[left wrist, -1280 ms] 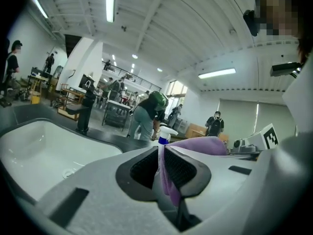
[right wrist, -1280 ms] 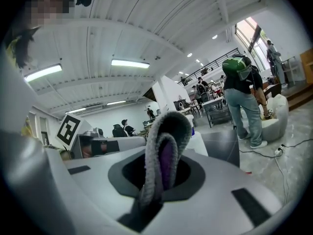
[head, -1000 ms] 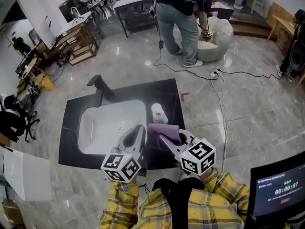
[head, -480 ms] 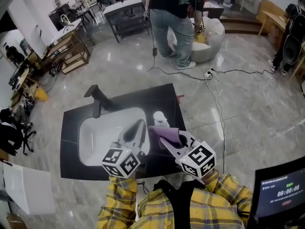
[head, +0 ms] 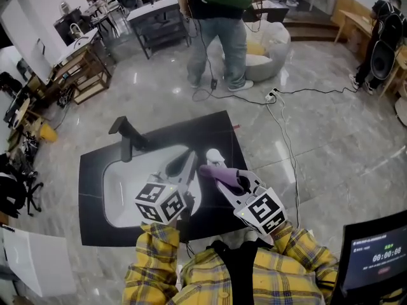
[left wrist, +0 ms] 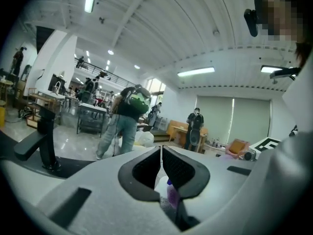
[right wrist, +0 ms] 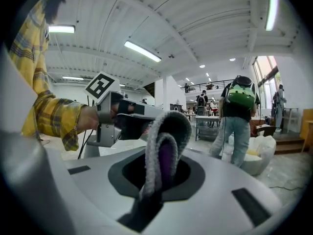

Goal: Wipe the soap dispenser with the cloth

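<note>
My left claw [left wrist: 161, 153] has just been closing and sits clenched, nothing between its jaws; past their narrow slit I glimpse the white soap dispenser [head: 215, 157], which stands upright on the black counter [head: 92, 170], just beside the right edge of the white sink [head: 121, 189]; my right claw [right wrist: 162, 166] is grasping the purple cloth [head: 215, 172], folded into a loop that sticks out past the jaws; the cloth hangs close to the dispenser on my side of it; whether they touch I cannot tell.
</note>
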`<state>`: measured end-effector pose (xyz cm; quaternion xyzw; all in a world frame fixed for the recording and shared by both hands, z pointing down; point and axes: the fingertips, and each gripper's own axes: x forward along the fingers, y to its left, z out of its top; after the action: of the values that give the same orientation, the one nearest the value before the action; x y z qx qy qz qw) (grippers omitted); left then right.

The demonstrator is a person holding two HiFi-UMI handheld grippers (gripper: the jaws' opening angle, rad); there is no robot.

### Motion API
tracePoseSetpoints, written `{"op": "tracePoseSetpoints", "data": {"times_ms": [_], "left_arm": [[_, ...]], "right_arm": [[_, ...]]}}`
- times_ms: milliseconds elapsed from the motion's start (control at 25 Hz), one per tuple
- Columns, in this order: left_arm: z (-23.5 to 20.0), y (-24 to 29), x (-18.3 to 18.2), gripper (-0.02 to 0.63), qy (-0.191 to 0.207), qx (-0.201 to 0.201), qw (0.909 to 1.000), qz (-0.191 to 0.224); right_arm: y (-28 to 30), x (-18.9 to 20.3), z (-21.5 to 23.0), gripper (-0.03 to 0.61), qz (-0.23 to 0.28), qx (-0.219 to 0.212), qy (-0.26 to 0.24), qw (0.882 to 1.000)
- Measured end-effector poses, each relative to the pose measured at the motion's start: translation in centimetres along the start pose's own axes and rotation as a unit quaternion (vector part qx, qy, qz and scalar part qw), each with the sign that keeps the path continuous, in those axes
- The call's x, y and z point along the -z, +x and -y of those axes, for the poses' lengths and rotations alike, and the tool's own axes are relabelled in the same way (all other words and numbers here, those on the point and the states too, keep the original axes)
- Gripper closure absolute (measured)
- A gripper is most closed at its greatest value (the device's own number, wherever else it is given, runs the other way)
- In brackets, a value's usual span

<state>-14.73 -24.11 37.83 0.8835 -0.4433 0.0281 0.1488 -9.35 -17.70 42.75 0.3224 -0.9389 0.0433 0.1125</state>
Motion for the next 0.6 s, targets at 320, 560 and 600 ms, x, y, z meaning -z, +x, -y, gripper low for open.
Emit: {"op": "tracePoseSetpoints", "data": {"times_ms": [320,560,600], "left_arm": [[1.8,4.7,-0.7,0.597,0.065,0.08,0.9938,-0.041],[2.6,6.7,0.3,0.597,0.082,0.125,0.9854,-0.082],[2.6,6.8,0.5,0.597,0.081,0.131,0.9843,-0.085]], "right_arm": [[0.0,0.2,0.5,0.531,-0.002,0.0,-0.019,1.0],[0.0,-0.1,0.4,0.531,0.002,-0.002,-0.025,1.0],[0.0,-0.2,0.4,0.531,0.004,-0.002,-0.025,1.0]]}}
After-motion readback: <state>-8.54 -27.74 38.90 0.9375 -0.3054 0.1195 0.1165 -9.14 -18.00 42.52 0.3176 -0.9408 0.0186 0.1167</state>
